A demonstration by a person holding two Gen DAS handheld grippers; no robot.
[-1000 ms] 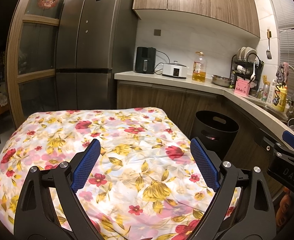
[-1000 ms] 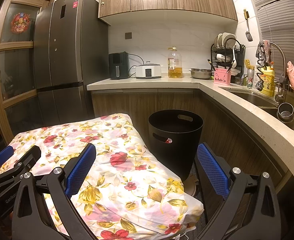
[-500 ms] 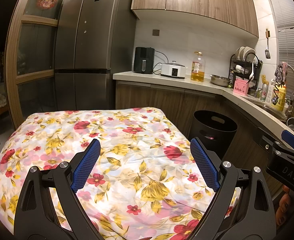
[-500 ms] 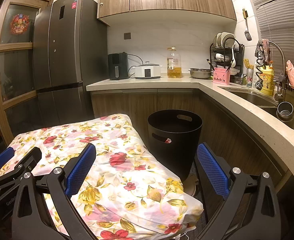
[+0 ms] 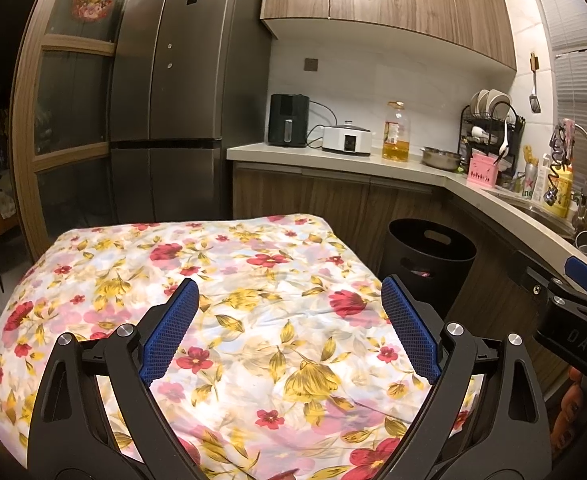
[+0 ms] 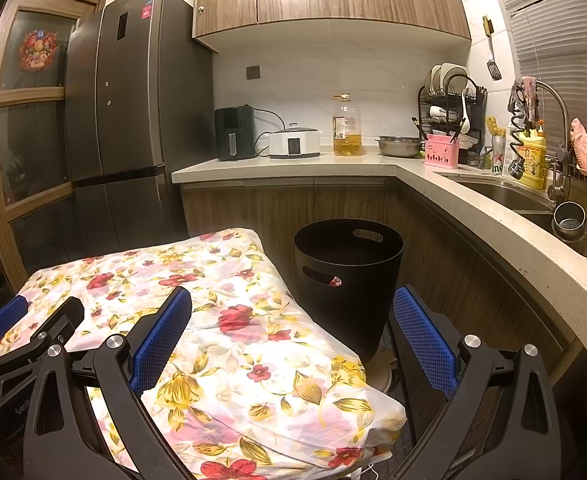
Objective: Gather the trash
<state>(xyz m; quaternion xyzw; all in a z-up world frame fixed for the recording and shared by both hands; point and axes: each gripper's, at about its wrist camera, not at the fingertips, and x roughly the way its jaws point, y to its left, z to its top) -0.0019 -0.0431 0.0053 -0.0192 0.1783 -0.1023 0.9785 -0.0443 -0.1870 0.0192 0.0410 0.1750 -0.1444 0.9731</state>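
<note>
A black trash bin (image 5: 429,264) (image 6: 347,280) with handle slots stands on the floor between the flower-cloth table (image 5: 245,288) (image 6: 229,320) and the counter cabinets; a bit of red shows through its side slot. My left gripper (image 5: 289,328) hovers open over the cloth, holding nothing. My right gripper (image 6: 293,336) is open too, above the table's right corner, with the bin straight ahead. Each gripper appears at the edge of the other's view. I see no loose trash on the cloth.
An L-shaped counter (image 6: 433,176) carries an air fryer, a cooker, an oil bottle (image 6: 346,126), a steel bowl, a dish rack and a sink with faucet (image 6: 549,120). A tall fridge (image 5: 181,100) stands left of it. A wooden glass door (image 5: 65,92) is at far left.
Both views have shifted very slightly; the grippers stay open and nothing on the table or in the bin has moved.
</note>
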